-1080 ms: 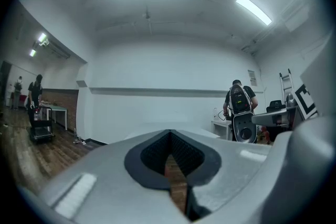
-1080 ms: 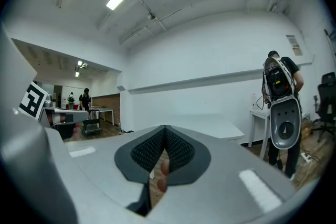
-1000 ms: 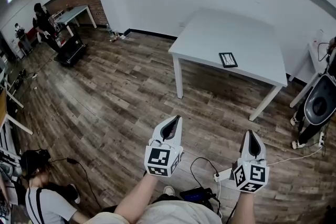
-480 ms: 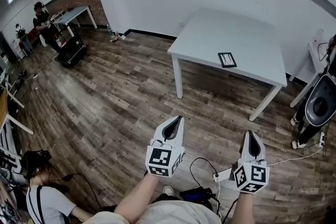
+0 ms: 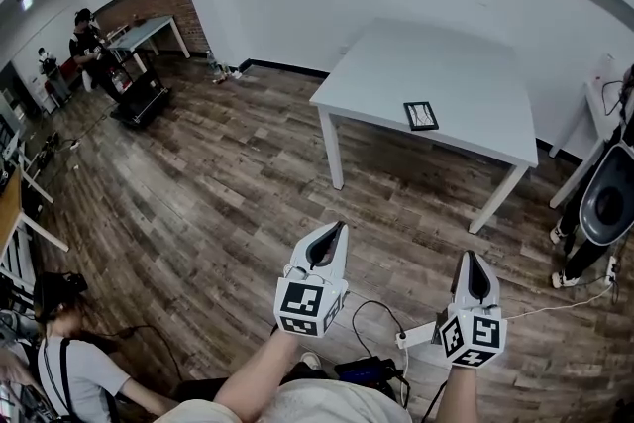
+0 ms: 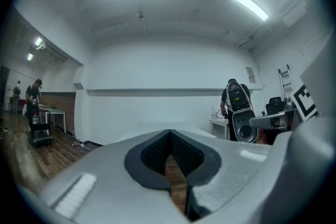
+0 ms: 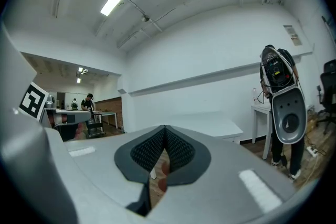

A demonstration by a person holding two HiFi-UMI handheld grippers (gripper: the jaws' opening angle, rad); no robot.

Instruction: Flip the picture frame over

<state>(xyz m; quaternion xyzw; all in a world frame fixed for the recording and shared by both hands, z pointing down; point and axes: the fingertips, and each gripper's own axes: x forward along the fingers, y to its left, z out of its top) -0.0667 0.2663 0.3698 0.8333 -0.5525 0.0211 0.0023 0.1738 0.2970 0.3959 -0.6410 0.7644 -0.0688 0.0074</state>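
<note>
On the table (image 5: 436,64) lies the picture frame (image 5: 420,115); left tongs (image 5: 333,226), right tongs (image 5: 473,255) together.

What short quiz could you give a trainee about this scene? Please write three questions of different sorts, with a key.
1. True or false: the picture frame lies on the white table, far ahead of both grippers.
2. Multiple choice: the left gripper is A) shut on the picture frame, B) shut and empty, C) wide open.
3. Fill in: the right gripper hangs over the ____ floor, not over the table.

Key: 1 true; 2 B; 3 wooden.
</note>
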